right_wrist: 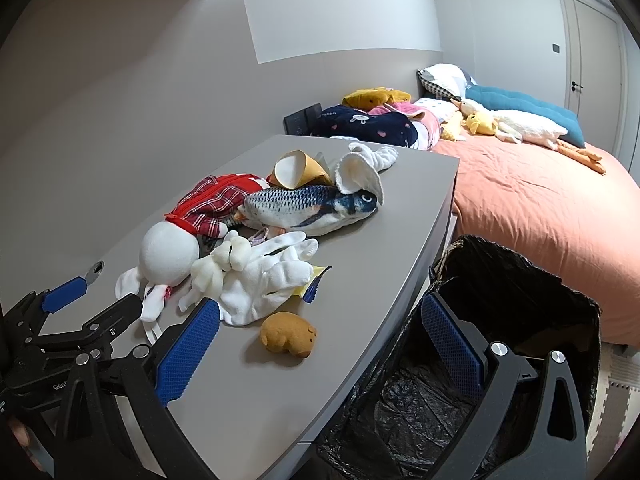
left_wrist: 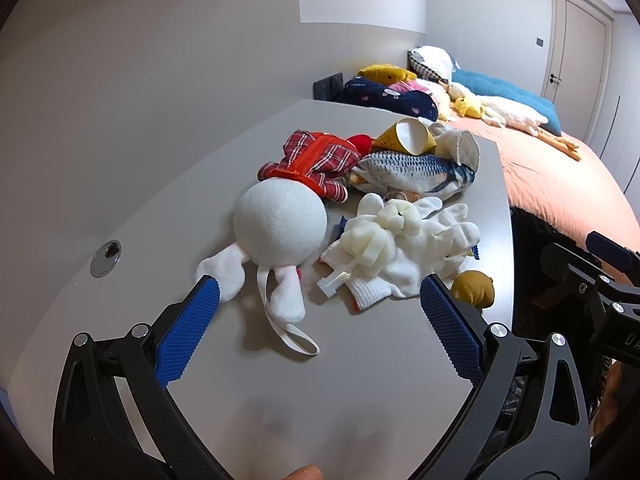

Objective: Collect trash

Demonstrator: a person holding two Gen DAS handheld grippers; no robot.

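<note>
The left gripper (left_wrist: 320, 312) is wide open above the grey desk (left_wrist: 360, 380) and holds nothing; its blue pads (left_wrist: 188, 332) stand on both sides of the white plush doll's (left_wrist: 280, 224) ears, near the white gloves (left_wrist: 420, 248) with pieces of foam (left_wrist: 372, 240). The right gripper (right_wrist: 320, 344) is also wide open and empty, one finger over the desk edge near the small brown plush (right_wrist: 288, 336), the other over the black-lined trash bin (right_wrist: 500, 320) beside the desk.
</note>
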